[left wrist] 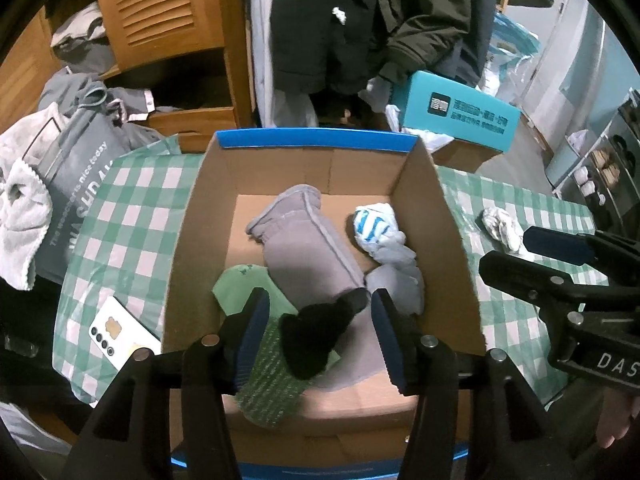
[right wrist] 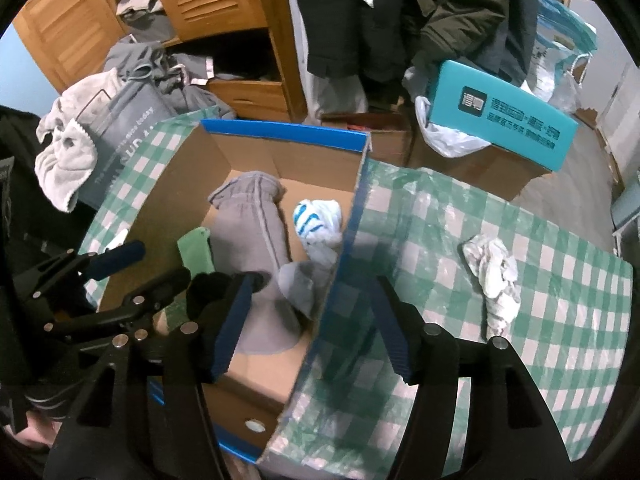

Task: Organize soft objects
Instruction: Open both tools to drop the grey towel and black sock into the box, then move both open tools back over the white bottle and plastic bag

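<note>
The green-and-white checked tablecloth (right wrist: 460, 248) covers the table, and on it sits the open cardboard box (left wrist: 444, 248) with its blue rim, the landmark here. Inside the box, a long grey garment (left wrist: 308, 248) lies diagonally along the middle. Left of it in the box sits a green knitted piece (left wrist: 268, 384); right of it lie a pale grey sock (left wrist: 400, 280) and a white-and-blue striped sock (left wrist: 374, 224). A black sock (left wrist: 316, 340) rests on the grey garment at the box's near end. Outside the box, to its right on the cloth, lies a crumpled whitish sock (right wrist: 496, 276). Left of the box lies a white phone (left wrist: 116, 332).

The left gripper (left wrist: 318, 336) hangs over the box's near end, jaws spread around the black sock without pinching it. The right gripper (right wrist: 312, 328) straddles the box's right wall, jaws released, grasping nothing.
</note>
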`<move>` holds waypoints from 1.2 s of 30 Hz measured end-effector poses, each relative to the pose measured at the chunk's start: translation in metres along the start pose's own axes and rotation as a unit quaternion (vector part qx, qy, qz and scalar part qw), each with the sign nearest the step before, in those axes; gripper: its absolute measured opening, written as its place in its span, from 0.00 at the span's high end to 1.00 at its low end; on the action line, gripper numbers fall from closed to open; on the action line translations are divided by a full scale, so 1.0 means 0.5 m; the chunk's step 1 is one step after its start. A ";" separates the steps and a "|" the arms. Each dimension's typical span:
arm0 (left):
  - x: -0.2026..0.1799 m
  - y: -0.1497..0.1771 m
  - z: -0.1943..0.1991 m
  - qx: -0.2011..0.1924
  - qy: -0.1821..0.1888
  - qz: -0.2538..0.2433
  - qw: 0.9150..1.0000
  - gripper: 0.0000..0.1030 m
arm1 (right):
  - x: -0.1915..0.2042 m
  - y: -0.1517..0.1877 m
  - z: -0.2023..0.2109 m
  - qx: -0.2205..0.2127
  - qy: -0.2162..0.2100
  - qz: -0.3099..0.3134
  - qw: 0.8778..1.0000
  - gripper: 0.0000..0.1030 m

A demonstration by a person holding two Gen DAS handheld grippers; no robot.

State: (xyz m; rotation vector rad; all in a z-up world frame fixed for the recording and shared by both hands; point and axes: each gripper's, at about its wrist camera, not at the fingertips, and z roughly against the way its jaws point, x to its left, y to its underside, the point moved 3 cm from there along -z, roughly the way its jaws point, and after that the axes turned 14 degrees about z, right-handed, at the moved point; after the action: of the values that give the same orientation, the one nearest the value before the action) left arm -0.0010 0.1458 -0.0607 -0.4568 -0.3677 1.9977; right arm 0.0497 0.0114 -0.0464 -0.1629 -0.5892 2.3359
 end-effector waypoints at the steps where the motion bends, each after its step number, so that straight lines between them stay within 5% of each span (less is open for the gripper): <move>1: -0.004 0.001 0.001 0.000 0.001 -0.002 1.000 0.48 | -0.004 0.004 0.002 0.000 0.001 -0.001 1.000 0.39; 36: -0.267 0.070 -0.030 0.044 0.019 -0.109 0.993 0.47 | -0.254 0.217 0.094 -0.001 0.071 -0.112 0.991 0.38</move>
State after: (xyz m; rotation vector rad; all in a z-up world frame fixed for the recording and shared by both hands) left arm 0.0346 0.0116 -0.0681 -0.3824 -0.2922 1.7830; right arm 0.0639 -0.1608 -0.0603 -0.2491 -0.5120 2.0876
